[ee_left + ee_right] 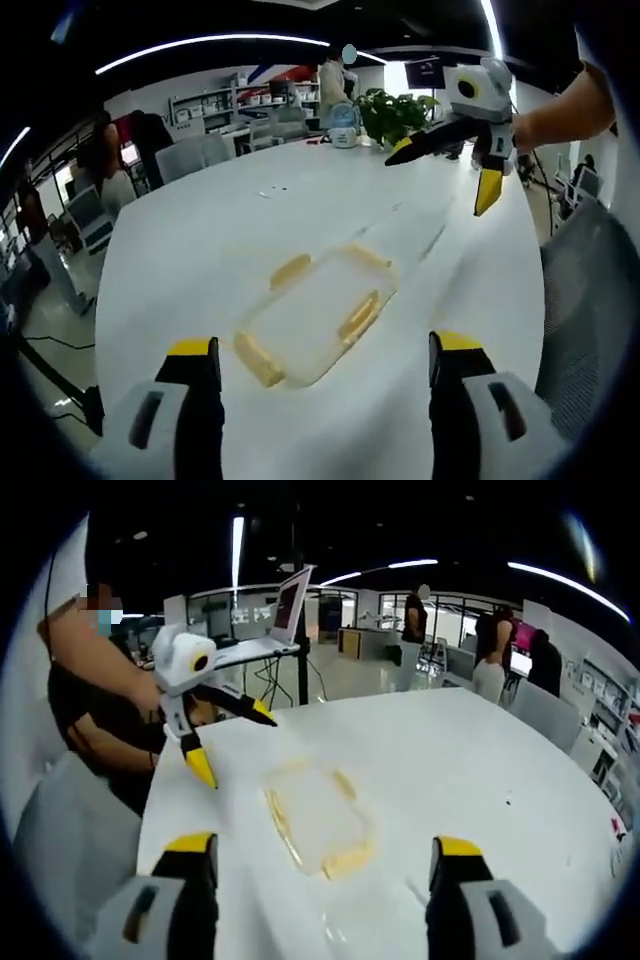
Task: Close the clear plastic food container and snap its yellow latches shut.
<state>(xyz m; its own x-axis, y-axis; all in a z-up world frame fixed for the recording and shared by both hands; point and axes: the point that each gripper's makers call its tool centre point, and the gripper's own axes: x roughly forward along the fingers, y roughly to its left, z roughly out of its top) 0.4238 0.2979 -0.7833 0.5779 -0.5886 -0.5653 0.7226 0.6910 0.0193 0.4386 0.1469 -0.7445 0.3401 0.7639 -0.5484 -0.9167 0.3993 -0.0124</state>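
Observation:
A clear plastic food container [315, 318] with yellow latches on its sides lies flat on the white table [200, 240]; in the right gripper view the container [318, 820] sits mid-table. My left gripper [325, 360] is open, jaws wide, just in front of the container and not touching it. My right gripper [325, 855] is open too, held before the container. The right gripper [445, 165] appears at upper right of the left gripper view, raised above the table, jaws spread. The left gripper [232, 740] appears at left in the right gripper view, open, beside the container.
A potted plant [395, 112] and a small jar [343, 135] stand at the table's far end. Office chairs [190, 155] line the far side, with people behind. A person [90, 700] holds the grippers; a laptop on a stand [285, 610] is behind.

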